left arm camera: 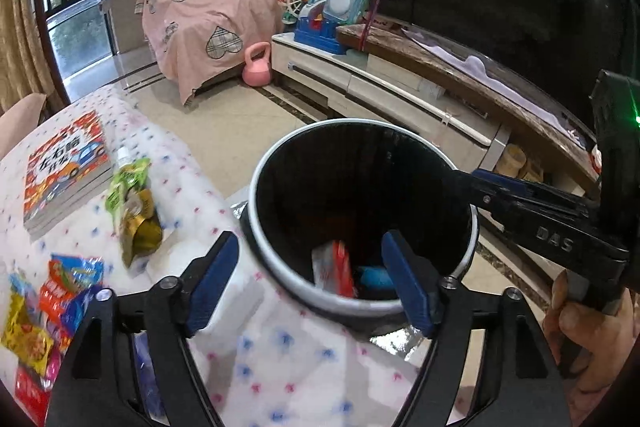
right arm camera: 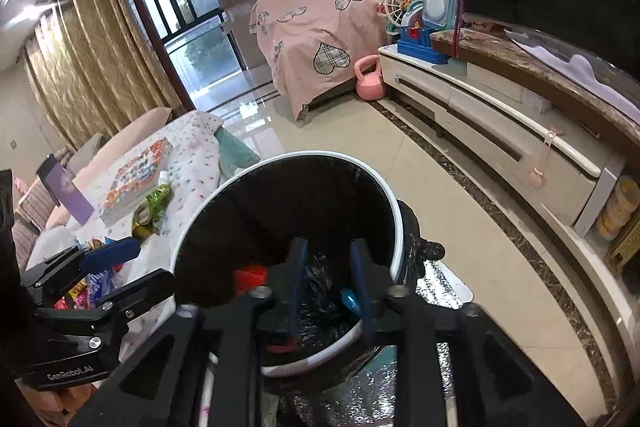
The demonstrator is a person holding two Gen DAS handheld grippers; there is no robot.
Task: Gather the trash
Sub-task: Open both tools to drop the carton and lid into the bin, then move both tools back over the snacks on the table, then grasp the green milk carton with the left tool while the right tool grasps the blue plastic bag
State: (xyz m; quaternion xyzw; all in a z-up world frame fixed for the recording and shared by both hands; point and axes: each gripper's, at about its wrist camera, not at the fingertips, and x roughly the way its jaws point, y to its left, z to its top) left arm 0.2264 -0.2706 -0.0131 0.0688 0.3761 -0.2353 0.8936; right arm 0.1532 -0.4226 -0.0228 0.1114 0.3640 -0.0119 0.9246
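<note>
Trash is being dropped into a black-lined bin that is standing just beside a cloth-covered table, presumably so wrappers can be carried over in one short move. Both tongs are being held over its mouth with nothing between the pads: the left gripper is being held wide open and the right gripper partly open, above a red-and-white packet lying inside. More snack wrappers and a green pouch are being left on the table beside a picture book.
</note>
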